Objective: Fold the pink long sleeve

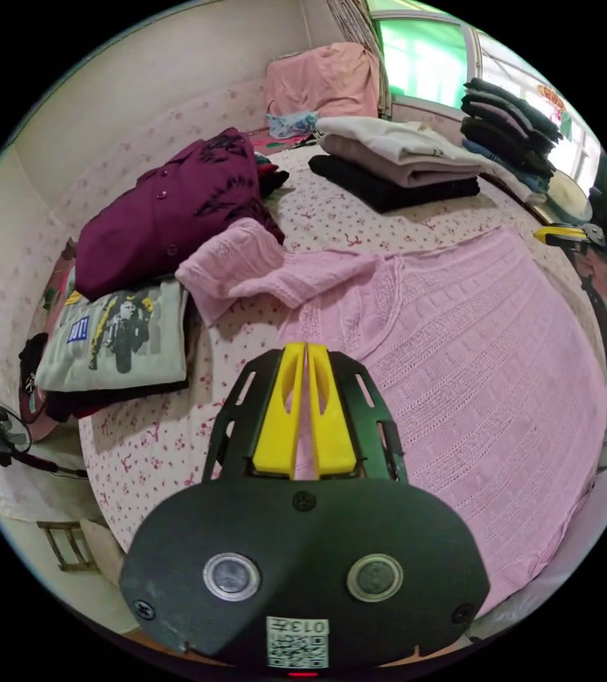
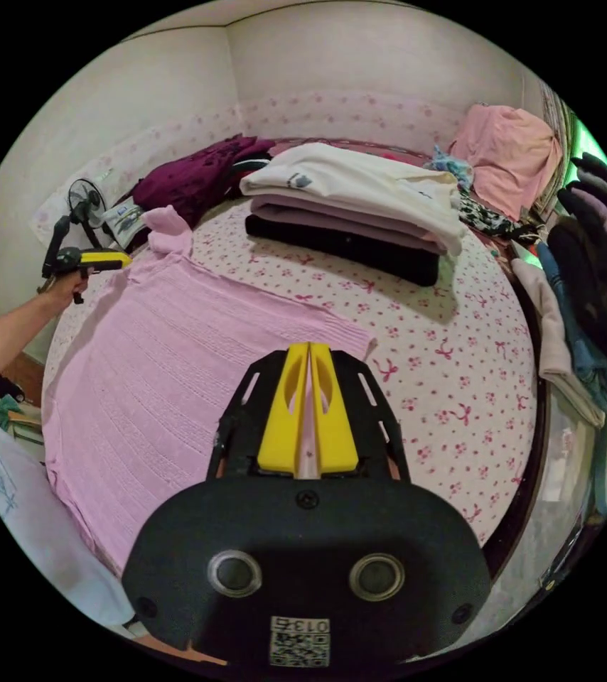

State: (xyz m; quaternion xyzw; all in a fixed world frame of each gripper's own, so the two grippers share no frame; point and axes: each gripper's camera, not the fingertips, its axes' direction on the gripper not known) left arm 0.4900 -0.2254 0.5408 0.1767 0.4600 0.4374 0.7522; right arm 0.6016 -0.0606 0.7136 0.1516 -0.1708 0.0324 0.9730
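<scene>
Your pink long sleeve [image 1: 453,369] lies spread flat on the flowered bed [image 2: 431,369], 1 sleeve [image 1: 261,270] bunched toward the maroon shirt [image 1: 168,206]. Your left hand-held gripper [image 1: 306,346] has its 2 yellow jaws pressed together with pink knit showing between them; your right hand-held gripper [image 2: 308,346] is likewise closed, pinching the garment's edge. Folded clothes [image 2: 360,206] sit stacked beyond.

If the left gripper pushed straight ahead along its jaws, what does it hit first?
Probably the crumpled sleeve of the pink knitted long sleeve, just beyond the left gripper; the folded maroon garment lies further. Depth is uncertain.
</scene>
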